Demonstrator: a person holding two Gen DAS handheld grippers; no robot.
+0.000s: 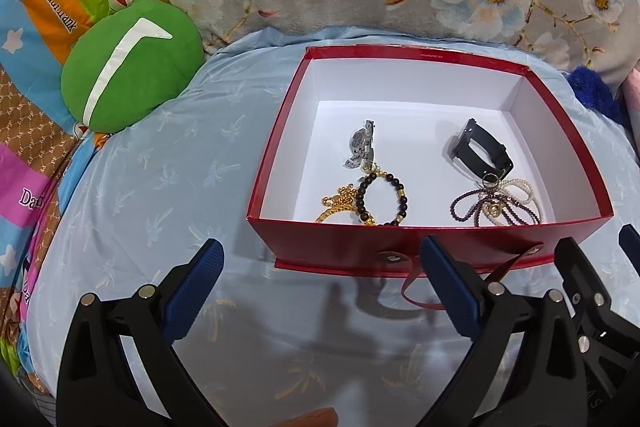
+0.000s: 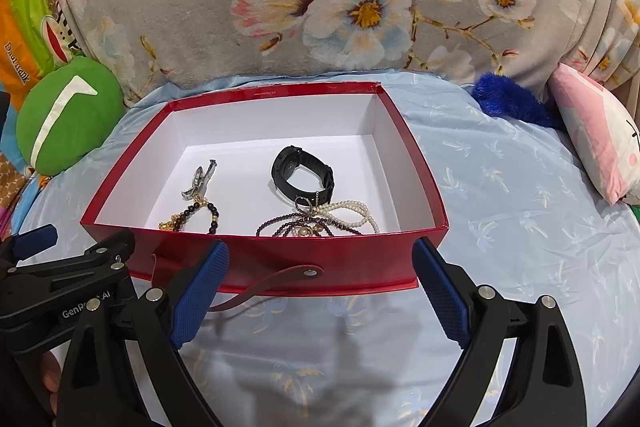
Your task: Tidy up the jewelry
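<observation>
On the pale blue bedsheet (image 1: 160,187) stands an open red box (image 1: 360,247) with a white interior, holding all the jewelry visible. Left half of the box: a silver metal watch (image 1: 361,143) resting on its edge, with a dark beaded bracelet (image 1: 384,199) and a gold chain (image 1: 340,203) just in front of it; the near wall cuts off the lower edges of both, and in the right wrist view most of the chain is hidden behind that wall. Right half: a black watch (image 2: 302,175) with its strap closed in a loop, and touching it in front a tangle of a pearl strand (image 2: 356,211) and a dark purple bead strand (image 2: 280,225) with a small metal ring (image 2: 303,203); how the strands interlace is hard to make out. A red strap (image 2: 260,287) snapped to the front wall droops onto the sheet. Left gripper (image 1: 320,287) and right gripper (image 2: 320,291) both hover just in front of the box, fingers spread wide apart and empty, each appearing only partly at the edge of the other's view. Behind the box lie a grey floral blanket (image 2: 320,7), a green plush cushion (image 1: 128,67), a blue furry object (image 2: 508,99), largely hidden, and a pink pillow (image 2: 596,135), cut off at the frame edge.
</observation>
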